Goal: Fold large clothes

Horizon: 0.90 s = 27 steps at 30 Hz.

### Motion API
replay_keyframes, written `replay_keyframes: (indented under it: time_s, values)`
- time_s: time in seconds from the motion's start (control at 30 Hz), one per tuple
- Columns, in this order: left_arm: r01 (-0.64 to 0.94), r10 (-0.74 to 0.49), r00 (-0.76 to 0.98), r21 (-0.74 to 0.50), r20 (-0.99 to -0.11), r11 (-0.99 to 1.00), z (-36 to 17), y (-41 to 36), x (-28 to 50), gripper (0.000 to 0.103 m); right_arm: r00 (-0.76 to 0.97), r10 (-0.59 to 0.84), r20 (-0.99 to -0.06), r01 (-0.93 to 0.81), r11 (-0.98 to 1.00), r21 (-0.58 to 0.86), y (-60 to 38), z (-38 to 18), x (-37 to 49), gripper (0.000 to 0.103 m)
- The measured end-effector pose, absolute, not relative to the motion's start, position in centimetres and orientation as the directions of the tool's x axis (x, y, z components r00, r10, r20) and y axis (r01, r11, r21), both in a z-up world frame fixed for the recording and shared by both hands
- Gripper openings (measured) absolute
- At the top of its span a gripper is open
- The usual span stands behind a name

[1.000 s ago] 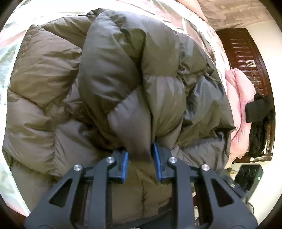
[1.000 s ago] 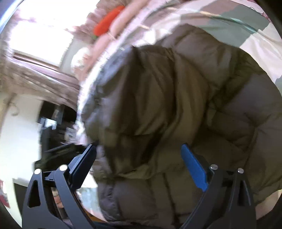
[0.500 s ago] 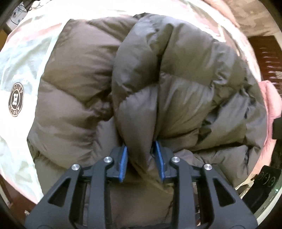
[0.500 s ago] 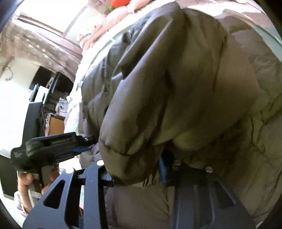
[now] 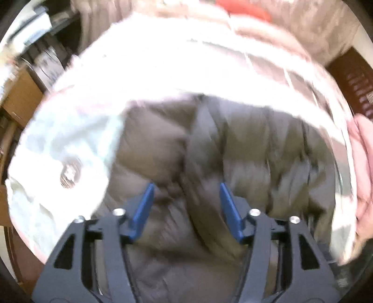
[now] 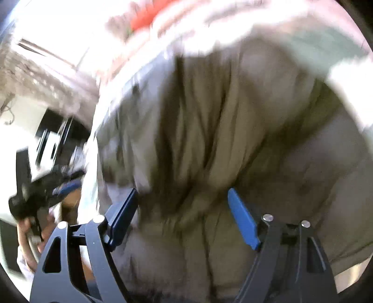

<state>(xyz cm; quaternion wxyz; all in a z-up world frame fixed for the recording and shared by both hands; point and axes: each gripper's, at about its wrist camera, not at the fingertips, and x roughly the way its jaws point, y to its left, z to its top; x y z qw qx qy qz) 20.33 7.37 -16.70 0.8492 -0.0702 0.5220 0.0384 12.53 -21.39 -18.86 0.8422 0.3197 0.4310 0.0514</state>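
A large olive-brown puffer jacket (image 5: 233,149) lies bunched on a pale bed sheet (image 5: 70,139). Both views are motion-blurred. My left gripper (image 5: 186,186) is open just above the jacket, its blue pads spread with nothing between them. In the right wrist view the jacket (image 6: 221,116) fills the frame. My right gripper (image 6: 184,193) is open over the jacket's near edge, holding nothing. The left gripper and the hand holding it (image 6: 44,191) show at the left of that view.
A pink quilt (image 5: 363,167) lies at the bed's right side by a dark wooden headboard (image 5: 354,77). A red item (image 5: 244,9) sits at the far end. Cardboard boxes (image 5: 18,98) and shelves stand left of the bed.
Both grippers have let go of the jacket fold and opened. Both have pulled back, and the jacket has dropped flatter onto the bed.
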Motion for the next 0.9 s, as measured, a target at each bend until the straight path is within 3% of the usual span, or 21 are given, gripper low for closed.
replay_keyframes:
  time_s: [0.1,0.2,0.3,0.43,0.53,0.7,0.83,0.9]
  values:
    - [-0.094,-0.08,0.447,-0.136,-0.891,0.986,-17.2,6.7,21.4,0.059,0.686,0.387,-0.616,0.103,0.786,0.609,-20.8,-16.8,14.9,0.079]
    - [0.007,-0.181,0.323,-0.189,-0.929,0.982,-20.3,4.5,22.5,0.059,0.585,0.41,-0.699,0.114,0.812,0.572,-18.4,-18.9,17.9,0.079]
    - [0.04,-0.06,0.17,-0.054,-0.984,0.998,-24.4,2.4,22.2,0.06,0.456,0.375,-0.807,0.176,0.851,0.495,-16.7,-23.2,17.7,0.079]
    - [-0.042,-0.072,0.031,-0.073,-0.997,0.996,-28.2,2.9,21.9,0.068,0.407,0.31,-0.859,0.201,0.887,0.416,-15.1,-27.8,14.2,0.079]
    - [-0.01,-0.033,0.021,-0.033,-0.999,0.999,-28.6,1.9,21.2,0.068,0.401,0.286,-0.87,0.164,0.912,0.375,-14.6,-28.4,12.1,0.079]
    - [0.095,0.063,0.062,0.069,-0.996,0.993,-28.6,-1.3,19.6,0.068,0.326,0.404,-0.855,0.225,0.845,0.486,-17.2,-29.0,12.0,0.083]
    - [0.046,0.037,0.101,0.042,-0.994,0.998,-26.5,-0.4,18.9,0.068,0.446,0.396,-0.803,0.233,0.815,0.531,-19.5,-24.9,11.5,0.083]
    - [0.004,-0.027,0.129,-0.027,-0.991,1.0,-24.5,0.8,18.7,0.068,0.522,0.368,-0.77,0.195,0.827,0.528,-19.8,-22.2,11.5,0.083]
